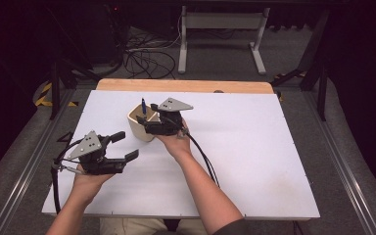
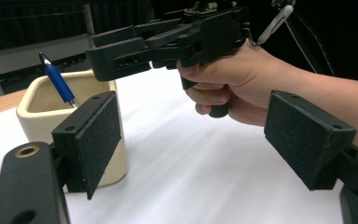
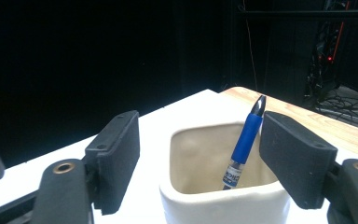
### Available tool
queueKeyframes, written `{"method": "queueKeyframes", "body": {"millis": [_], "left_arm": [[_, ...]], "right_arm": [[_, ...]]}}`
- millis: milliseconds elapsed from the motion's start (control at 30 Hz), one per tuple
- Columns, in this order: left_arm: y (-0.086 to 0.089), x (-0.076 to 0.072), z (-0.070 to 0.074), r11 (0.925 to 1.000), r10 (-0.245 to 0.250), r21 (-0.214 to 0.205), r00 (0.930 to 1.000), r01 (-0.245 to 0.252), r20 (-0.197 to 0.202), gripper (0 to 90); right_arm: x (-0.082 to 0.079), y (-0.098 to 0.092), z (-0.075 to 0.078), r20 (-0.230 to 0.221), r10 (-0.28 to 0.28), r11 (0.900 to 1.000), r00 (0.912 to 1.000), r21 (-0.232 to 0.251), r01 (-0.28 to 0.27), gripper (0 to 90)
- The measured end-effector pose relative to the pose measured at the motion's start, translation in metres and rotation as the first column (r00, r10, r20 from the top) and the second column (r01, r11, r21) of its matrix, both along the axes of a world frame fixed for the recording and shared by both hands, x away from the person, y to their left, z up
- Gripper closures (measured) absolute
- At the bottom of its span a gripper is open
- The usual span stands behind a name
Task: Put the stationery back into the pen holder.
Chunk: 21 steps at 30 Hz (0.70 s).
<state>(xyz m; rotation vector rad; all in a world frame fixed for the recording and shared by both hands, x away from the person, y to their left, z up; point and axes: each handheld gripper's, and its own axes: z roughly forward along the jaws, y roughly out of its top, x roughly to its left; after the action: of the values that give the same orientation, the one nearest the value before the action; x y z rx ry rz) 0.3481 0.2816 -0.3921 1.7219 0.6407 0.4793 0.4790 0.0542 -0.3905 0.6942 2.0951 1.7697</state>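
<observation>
Between right jaws: pen point(image 3: 245, 140) standing in cup point(image 3: 223, 198), pads wide, clear of it
Left gripper point(image 1: 122, 145): wide, empty, near left edge
Cup: left of table's point(image 1: 254, 147) centre
Table: white sheet, wooden far edge
Room: dark, cables point(image 1: 147, 61) on floor

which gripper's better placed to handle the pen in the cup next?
Right. The right gripper hangs right over the cup, open jaws flanking the pen standing inside, pads apparently clear of it. The left gripper is open and empty, off to the cup's side nearer the person.
</observation>
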Motion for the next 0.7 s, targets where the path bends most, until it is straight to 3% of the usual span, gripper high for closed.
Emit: {"method": "queueKeyframes", "body": {"millis": [700], "left_arm": [[0.0, 0.0, -0.001, 0.9998, 0.02, -0.006, 0.9998, -0.02, -0.009, 16.0]], "right_arm": [[-0.013, -0.028, 0.011, 0.023, 0.023, 0.9994, 0.9995, 0.025, -0.023, 15.9]]}}
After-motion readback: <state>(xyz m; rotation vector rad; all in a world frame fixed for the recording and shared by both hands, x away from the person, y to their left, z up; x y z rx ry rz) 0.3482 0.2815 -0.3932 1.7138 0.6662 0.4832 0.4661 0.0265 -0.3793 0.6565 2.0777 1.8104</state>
